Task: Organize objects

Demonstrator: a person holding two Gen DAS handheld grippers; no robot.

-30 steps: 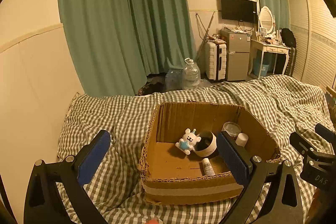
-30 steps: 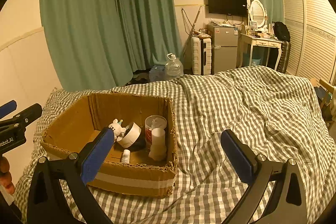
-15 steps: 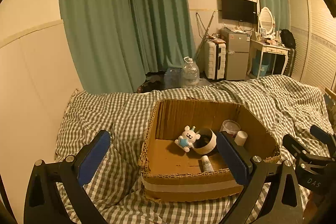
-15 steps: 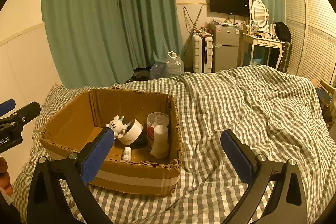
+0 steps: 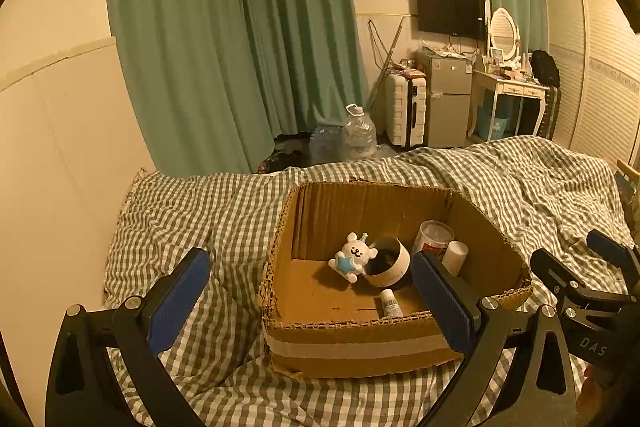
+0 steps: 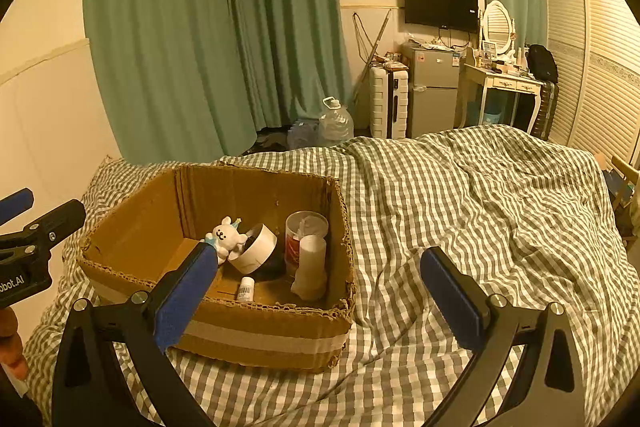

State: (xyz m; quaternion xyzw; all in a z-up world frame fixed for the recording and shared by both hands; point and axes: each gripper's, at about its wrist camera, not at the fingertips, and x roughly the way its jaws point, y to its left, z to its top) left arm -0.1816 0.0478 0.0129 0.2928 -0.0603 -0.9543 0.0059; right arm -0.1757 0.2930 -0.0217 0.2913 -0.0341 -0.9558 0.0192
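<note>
Grippers are held above a bed covered by a checked blanket, and nothing is gripped by either. The left gripper is seen with its blue-padded fingers spread wide apart, and the same is seen of the right gripper, whose fingers are also spread and empty. A cardboard box is set on the blanket just ahead of the left gripper; from the right wrist view it is placed ahead and to the left. Inside the box a white bear toy with a blue star is found leaning against a tilted roll of tape. A small white bottle is laid on the box floor near the front wall. A clear cup and a white tube are stood in the right rear corner, side by side. Beyond the bed, green curtains, a water jug, a white suitcase, a small fridge and a wall television are visible.
</note>
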